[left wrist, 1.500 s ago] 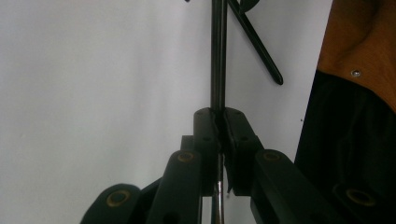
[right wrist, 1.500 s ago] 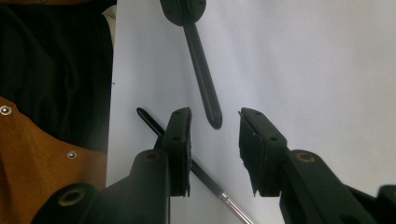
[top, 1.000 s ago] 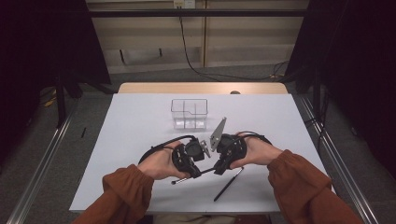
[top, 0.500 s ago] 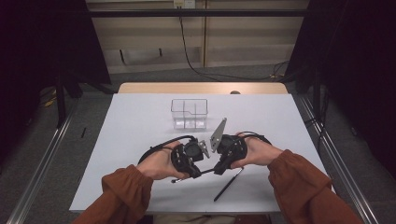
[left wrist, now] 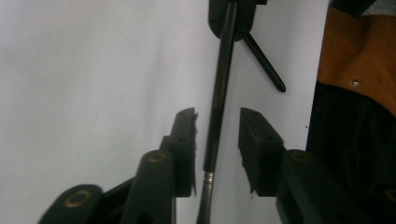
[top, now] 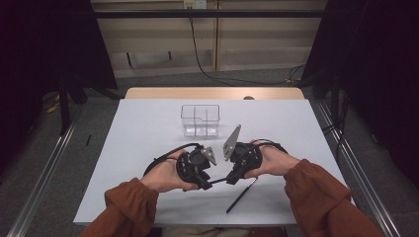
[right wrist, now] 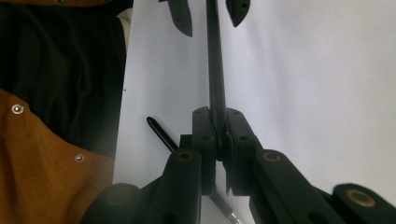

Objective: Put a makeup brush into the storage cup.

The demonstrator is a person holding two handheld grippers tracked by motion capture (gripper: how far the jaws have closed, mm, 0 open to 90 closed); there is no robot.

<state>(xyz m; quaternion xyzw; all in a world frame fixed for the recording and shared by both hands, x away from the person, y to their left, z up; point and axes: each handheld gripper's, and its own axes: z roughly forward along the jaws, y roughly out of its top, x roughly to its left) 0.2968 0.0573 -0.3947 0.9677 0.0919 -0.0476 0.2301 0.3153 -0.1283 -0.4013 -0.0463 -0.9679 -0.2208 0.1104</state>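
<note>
Over the near middle of the white tabletop (top: pixel 148 128) the two hands face each other, and a thin black pen (left wrist: pixel 219 93) bridges the space between them. The right gripper (right wrist: pixel 217 135) is clenched on one end of it: in the right gripper view both jaws press flat on the shaft, which runs on up toward the other gripper's jaws. The left gripper (left wrist: pixel 217 140) has just been opening — its jaws now stand apart on either side of the pen, neither pad pressing, with the shaft passing through the gap and a small metal collar visible low down. So the pen hangs level off the surface, carried by the right gripper alone.

The arrangement reads as a handover or a pull-apart: one side holds firm so the other can let go without the pen dropping. Judging by the second black piece (top: pixel 241 195) lying on the tabletop just in front of the right hand (top: pixel 269 160), slanted toward the near edge — possibly a cap or another pen, too slim to tell — the grippers may be working the pen and that part together.

Farther back, a clear compartmented box (top: pixel 200 120) stands empty near the table's middle, well apart from the hands — a likely place for the pen to end up.
</note>
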